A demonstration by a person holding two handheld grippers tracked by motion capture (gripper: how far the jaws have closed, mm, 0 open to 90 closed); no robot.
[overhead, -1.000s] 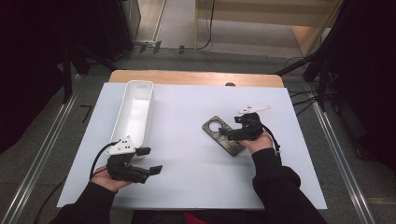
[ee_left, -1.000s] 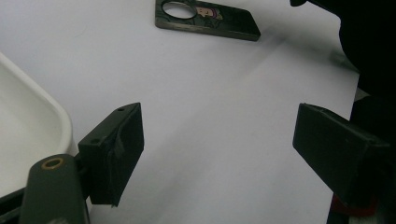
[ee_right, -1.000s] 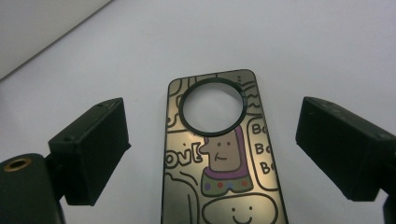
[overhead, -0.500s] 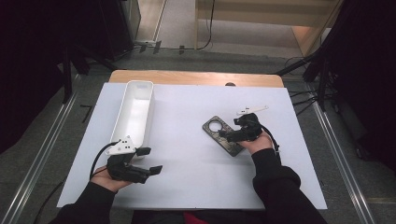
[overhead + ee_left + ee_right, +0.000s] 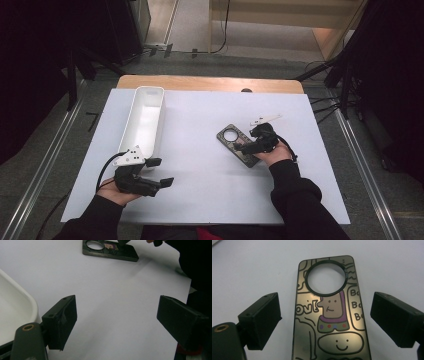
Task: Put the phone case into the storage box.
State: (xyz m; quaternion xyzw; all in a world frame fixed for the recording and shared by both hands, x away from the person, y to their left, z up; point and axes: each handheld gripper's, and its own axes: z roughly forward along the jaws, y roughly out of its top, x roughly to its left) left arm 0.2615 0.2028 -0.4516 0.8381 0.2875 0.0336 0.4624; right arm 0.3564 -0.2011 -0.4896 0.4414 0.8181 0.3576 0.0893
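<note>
Dark phone case (image 5: 330, 315) flat on desk (image 5: 200, 130), long axis running straight ahead between wide-open right tool (image 5: 325, 322); left tool (image 5: 150, 175) wide, well apart.

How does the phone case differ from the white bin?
The phone case is dark, flat and printed with cartoons; the bin is plain white, with raised walls. The case is smaller than the long bin. The case lies between the open jaws of the right tool; the bin sits beside the left tool, untouched. Both rest on the white table.
</note>
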